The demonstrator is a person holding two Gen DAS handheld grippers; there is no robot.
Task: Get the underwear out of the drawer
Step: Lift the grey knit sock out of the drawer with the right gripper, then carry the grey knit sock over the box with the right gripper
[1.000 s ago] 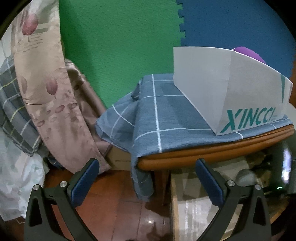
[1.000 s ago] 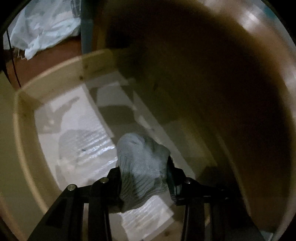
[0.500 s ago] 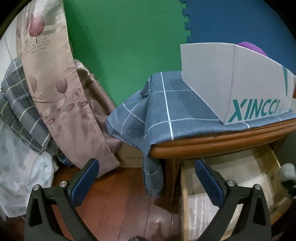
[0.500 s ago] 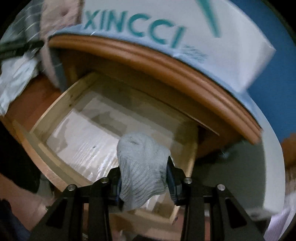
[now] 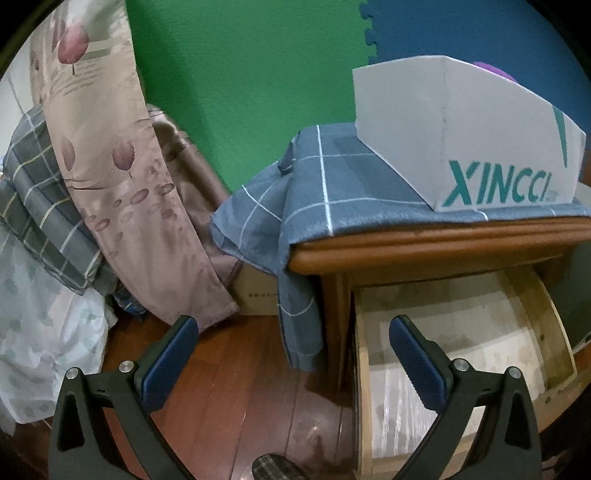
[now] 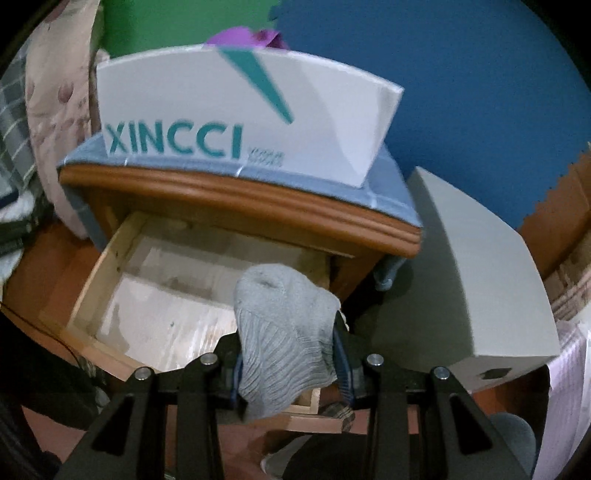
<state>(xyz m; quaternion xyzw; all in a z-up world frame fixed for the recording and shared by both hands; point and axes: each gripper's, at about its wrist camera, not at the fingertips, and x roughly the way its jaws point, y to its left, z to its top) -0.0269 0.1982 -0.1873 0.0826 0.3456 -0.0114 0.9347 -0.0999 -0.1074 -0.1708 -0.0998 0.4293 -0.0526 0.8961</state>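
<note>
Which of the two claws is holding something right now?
The right claw, shut on the grey ribbed underwear above the open wooden drawer. The left claw gapes empty.

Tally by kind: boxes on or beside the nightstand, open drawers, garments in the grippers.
Boxes: 2, white XINCCI box on top, grey box beside
Open drawers: 1, drawer
Held garments: 1, grey underwear in right gripper; left gripper holds nothing
Total: 4

Green (image 5: 251, 74) and blue foam wall mats (image 5: 461, 29) back a cloth-draped wooden nightstand (image 5: 424, 243) on reddish floorboards (image 5: 240, 387).
</note>
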